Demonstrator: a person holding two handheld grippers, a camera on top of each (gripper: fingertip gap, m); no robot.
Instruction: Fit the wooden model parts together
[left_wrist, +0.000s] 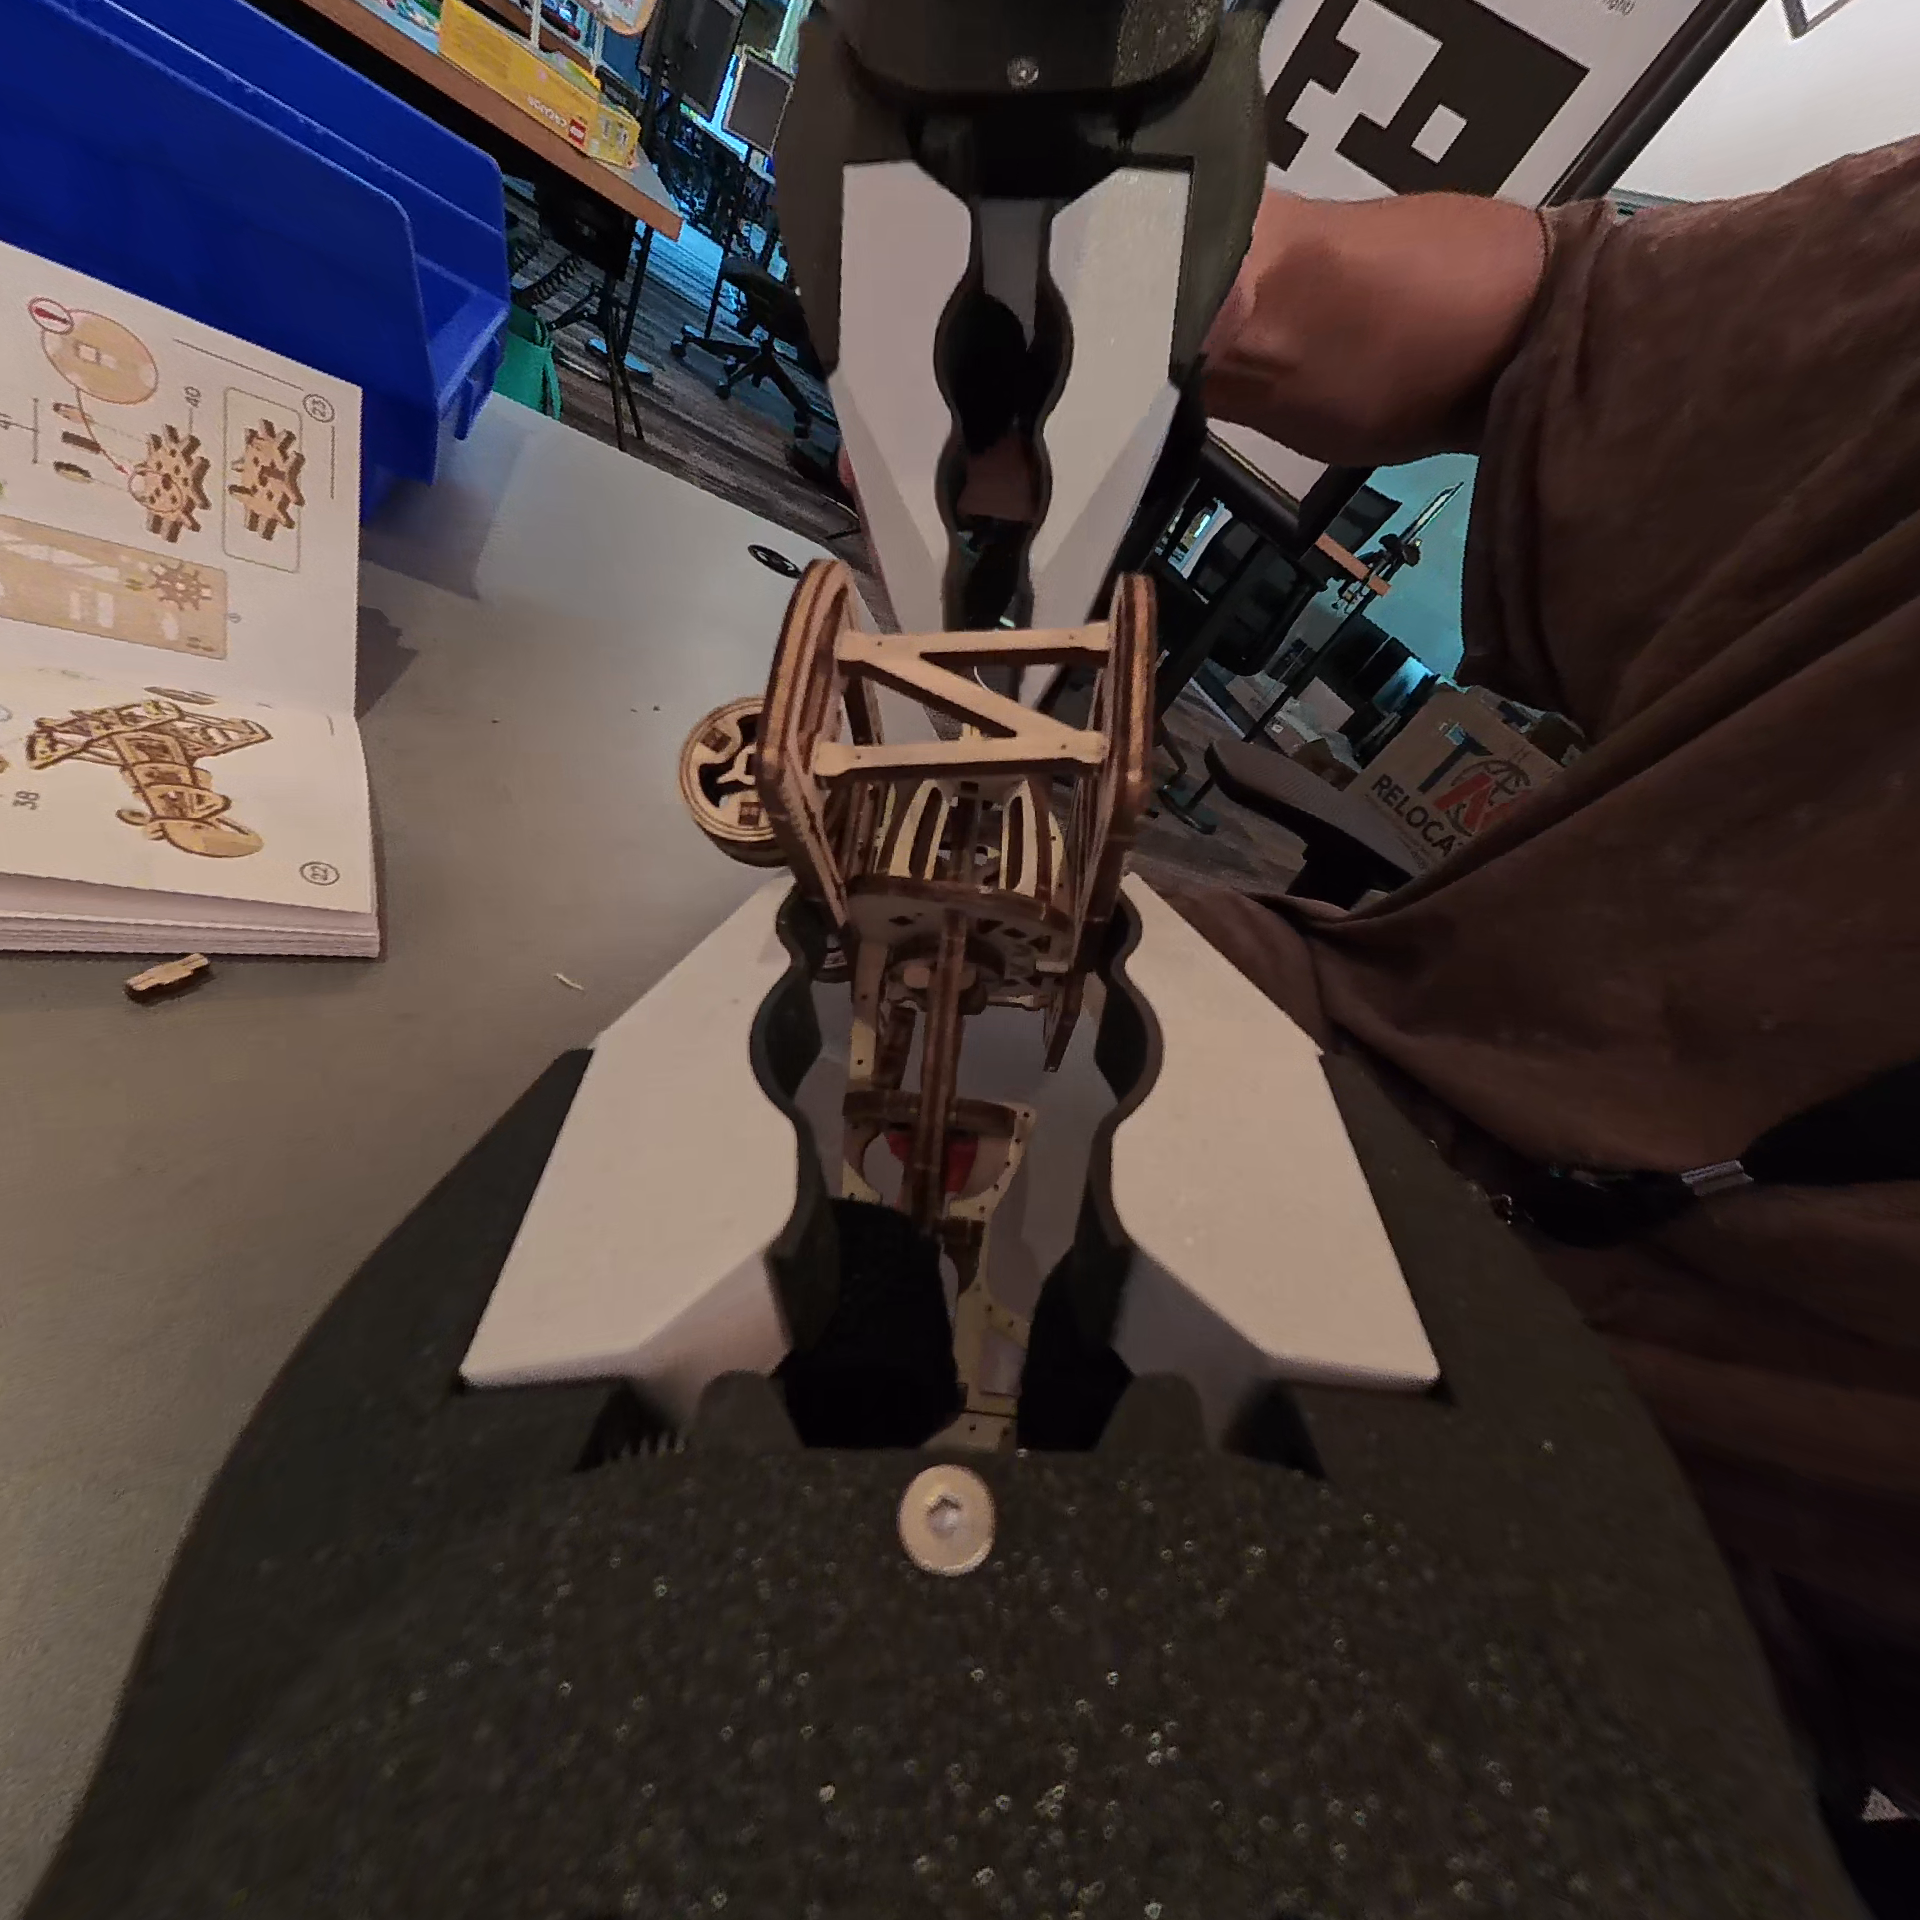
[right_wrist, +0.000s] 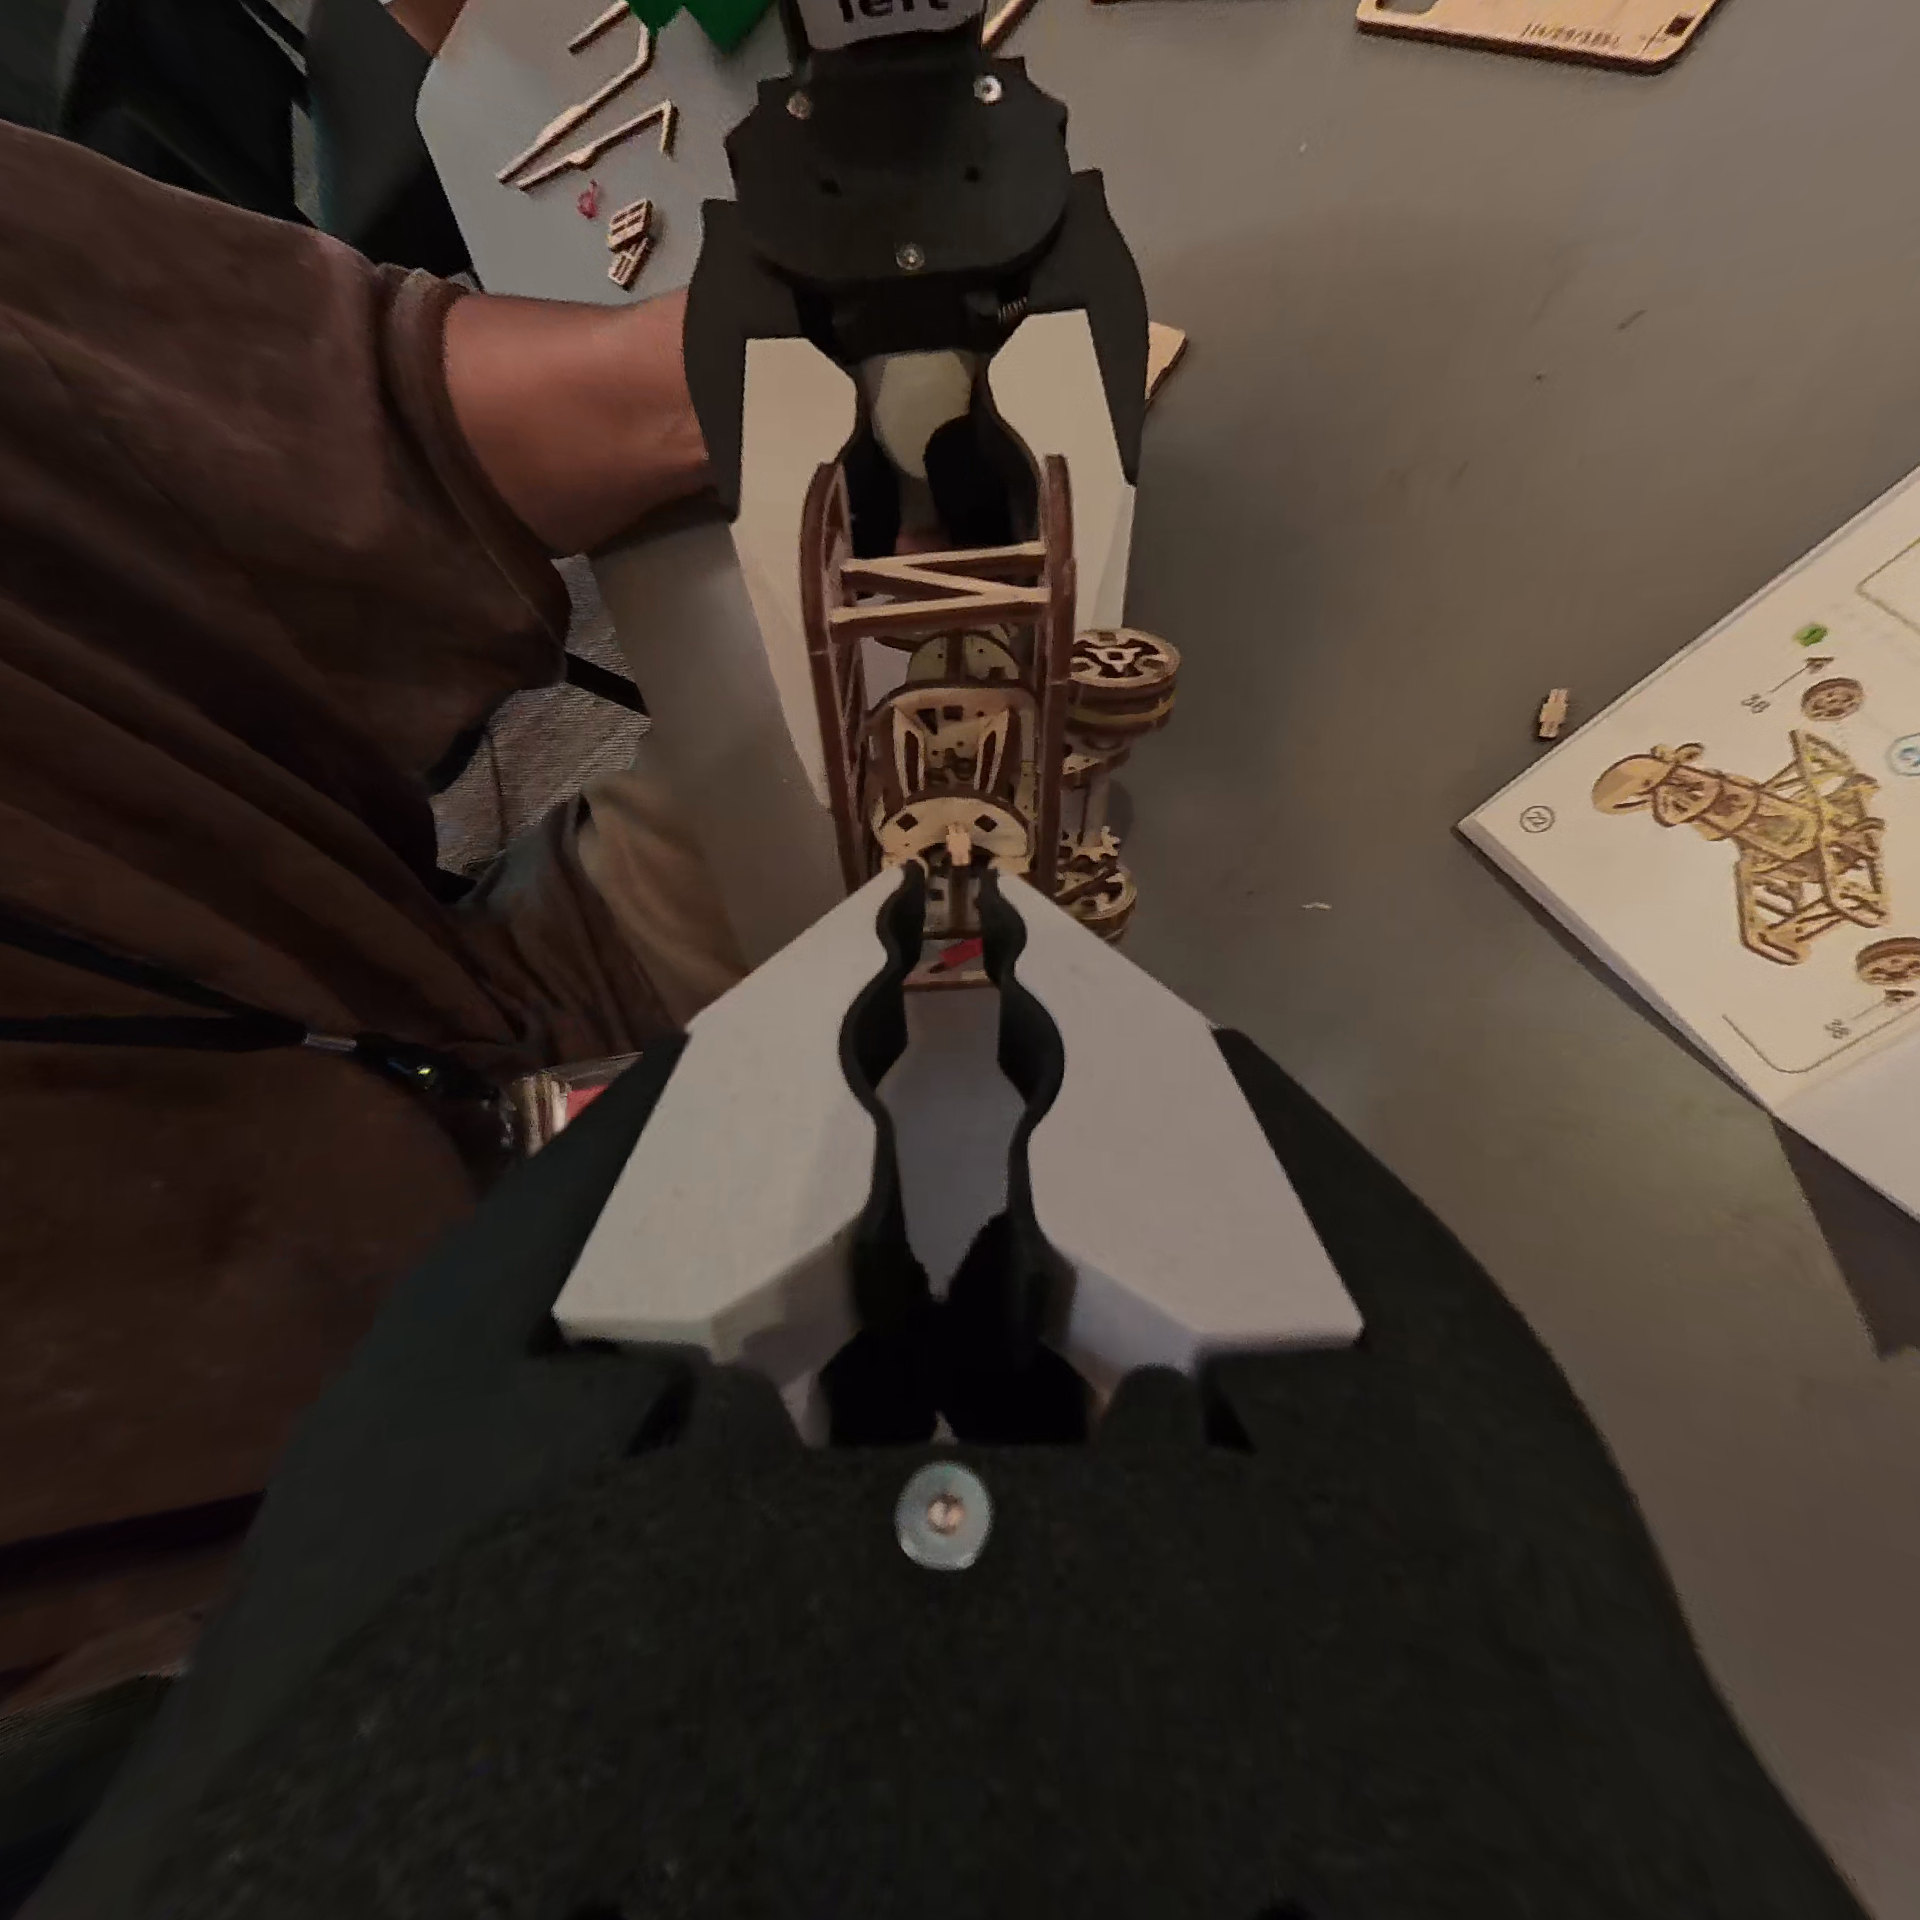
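Note:
A wooden model plane (left_wrist: 966, 790) with a strutted wing frame and wheels (left_wrist: 727, 774) is held just above the grey table (left_wrist: 260, 1195). My left gripper (left_wrist: 956, 904) is shut on its rear body, one finger on each side. It also shows at the top of the right wrist view (right_wrist: 951, 665), around the model (right_wrist: 945, 727). My right gripper (right_wrist: 948, 883) is nearly closed, pinching a small wooden peg (right_wrist: 956, 844) at the model's round nose disc. In the left wrist view it (left_wrist: 987, 675) reaches in from above, behind the wing struts.
An open instruction booklet (left_wrist: 177, 623) (right_wrist: 1714, 852) lies on the table. A blue bin (left_wrist: 260, 208) stands behind it. A small loose wooden piece (left_wrist: 166, 977) (right_wrist: 1551, 715) lies nearby. Loose wooden strips (right_wrist: 592, 135) and a part sheet (right_wrist: 1538, 31) lie farther off. A person's brown sleeve (right_wrist: 208, 623) is close by. The tips of both grippers are at nearly the same place. The small loose wooden piece (right_wrist: 1551, 715) lies around 12 cm away from my left fingertips. Look for it in the left wrist view (left_wrist: 176, 971) too.

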